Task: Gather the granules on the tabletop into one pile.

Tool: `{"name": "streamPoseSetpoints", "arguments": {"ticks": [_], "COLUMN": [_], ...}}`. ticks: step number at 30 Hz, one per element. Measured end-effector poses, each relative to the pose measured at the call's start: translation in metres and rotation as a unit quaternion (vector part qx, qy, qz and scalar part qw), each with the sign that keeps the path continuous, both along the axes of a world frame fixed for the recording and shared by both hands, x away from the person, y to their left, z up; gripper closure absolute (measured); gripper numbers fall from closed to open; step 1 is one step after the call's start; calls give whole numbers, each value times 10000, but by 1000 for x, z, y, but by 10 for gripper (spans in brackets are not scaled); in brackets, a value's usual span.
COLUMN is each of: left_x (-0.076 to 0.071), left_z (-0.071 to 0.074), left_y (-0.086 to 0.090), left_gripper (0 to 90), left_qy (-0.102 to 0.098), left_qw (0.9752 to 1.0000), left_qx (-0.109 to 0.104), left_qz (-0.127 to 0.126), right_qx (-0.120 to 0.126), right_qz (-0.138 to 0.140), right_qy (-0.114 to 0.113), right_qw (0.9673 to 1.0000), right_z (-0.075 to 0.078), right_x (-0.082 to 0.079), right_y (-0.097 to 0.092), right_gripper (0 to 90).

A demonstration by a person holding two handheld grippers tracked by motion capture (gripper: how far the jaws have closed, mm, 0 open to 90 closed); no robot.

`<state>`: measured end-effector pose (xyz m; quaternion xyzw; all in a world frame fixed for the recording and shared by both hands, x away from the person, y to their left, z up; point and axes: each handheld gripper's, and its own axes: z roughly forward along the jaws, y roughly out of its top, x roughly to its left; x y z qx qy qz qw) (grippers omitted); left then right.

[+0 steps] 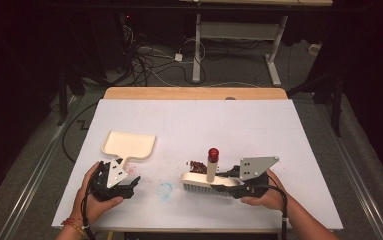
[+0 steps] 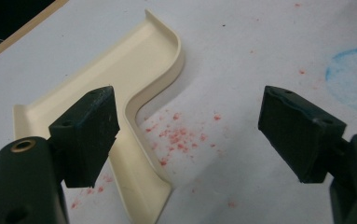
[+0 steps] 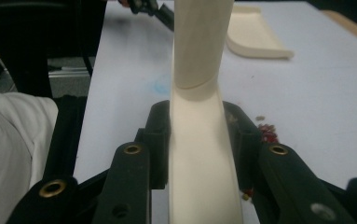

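As the right tool is clenched on the flat body of the cream brush, I'd call that the sensible hold: rigid plastic, light, w/ jaws pinching both long sides, seen close in the right gripper view. Its upright post w/ red cap looks slick & round, poorer place to grab. Bristles sit down on the worktop near the front edge, right of centre; soft, so they'll splay if pressed hard.

Left tool is released, jaws wide apart, hovering over the dustpan handle near the front-left part of the worktop. The dustpan is thin moulded plastic, stiff but v. light, prob. slides on the smooth sheet if nudged. Handle's the place to take hold; in the left gripper view one jaw is over the pan side of it, the other well apart over bare worktop, so not yet straddling.

Small pile of dark red grains lies just behind the brush; loose, will scatter & roll. Fine red specks are beside the handle, and a faint blue ring mark is between the tools.

Hard to make out: what the grains are; the bristles' contact line, hidden by the brush body; the dustpan's far lip, cut off in the left gripper view.
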<state>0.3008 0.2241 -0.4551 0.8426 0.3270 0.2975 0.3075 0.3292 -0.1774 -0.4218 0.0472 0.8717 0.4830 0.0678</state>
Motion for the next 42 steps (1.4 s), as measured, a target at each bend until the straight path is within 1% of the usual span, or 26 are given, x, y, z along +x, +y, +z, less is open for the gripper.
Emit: {"name": "streamPoseSetpoints", "arguments": {"ticks": [2, 3, 4, 7, 11, 13, 15, 16, 18, 20, 22, 24, 26, 28, 30, 31, 33, 35, 36, 37, 39, 40, 42], "left_x": [0, 0, -1, -1, 0, 0, 0, 1, 1, 0, 0, 0, -1, -1, -2, -2, -2, -2, -3, -3, -3, -3, -3], "left_z": [0, 0, 0, 0, -1, -1, -2, -2, -2, -1, -1, 0, 0, 0, 0, 0, 1, 1, 1, 1, 1, 2, 2], "left_y": [-1, -1, -2, -2, -3, -3, -4, -5, -5, -5, -4, -4, -3, -3, -2, -2, -2, -2, -2, -2, -3, -3, -4], "left_gripper": [193, 193, 193, 193, 193, 193, 193, 193, 193, 193, 193, 193, 193, 193, 193, 193, 193, 193, 193, 193, 193, 193, 193], "left_qy": [-6, -3, 49, 53, 61, 71, 78, 81, 82, 71, 65, 51, 40, 36, 30, 25, 21, 27, 21, 13, 11, 12, 10], "left_qw": [10000, 10000, 10000, 10000, 10000, 10000, 10000, 9999, 9999, 9999, 10000, 10000, 10000, 10000, 10000, 10000, 10000, 10000, 10000, 10000, 10000, 10000, 10000], "left_qx": [-3, 20, 23, 15, 22, 41, 33, 37, 41, 43, 26, 24, 10, 19, 21, 18, 9, 16, 20, 18, 1, 7, 23], "left_qz": [-18, -37, -25, -22, -32, -39, -47, -55, -68, -63, -50, -47, -44, -39, -35, -35, -27, -28, -30, -28, -31, -32, -41], "right_qx": [-63, -56, -10, -44, -32, -46, -60, -67, -19, 22, -19, 39, 101, 101, -52, -121, -190, -192, -230, -278, -484, -542, -533], "right_qz": [-26, -22, -19, -103, -239, -292, -346, -376, -389, -389, -390, -411, -461, -538, -682, -712, -735, -801, -836, -928, -1177, -1276, -1399], "right_qy": [34, 56, 96, 9, -4, -64, -90, -142, -136, -112, -178, -180, -186, -147, -111, -161, -170, -156, -135, -102, -118, -126, -34], "right_qw": [10000, 10000, 10000, 9999, 9997, 9995, 9993, 9992, 9992, 9992, 9991, 9990, 9987, 9984, 9976, 9973, 9970, 9965, 9961, 9952, 9918, 9903, 9887], "right_z": [-6, -7, -8, -8, -8, -7, -6, -5, -4, -2, -1, 2, 5, 10, 16, 19, 24, 28, 29, 30, 32, 33, 34], "right_x": [3, 4, 6, 11, 20, 23, 25, 26, 28, 27, 25, 23, 21, 18, 15, 12, 8, 3, 1, -1, -5, -6, -10], "right_y": [4, 5, 5, 6, 6, 6, 6, 6, 4, 3, 2, -2, -6, -11, -16, -20, -27, -37, -42, -48, -59, -65, -77], "right_gripper": [676, 676, 676, 676, 676, 676, 676, 676, 676, 676, 676, 676, 676, 676, 676, 676, 676, 676, 676, 676, 676, 676, 676]}}
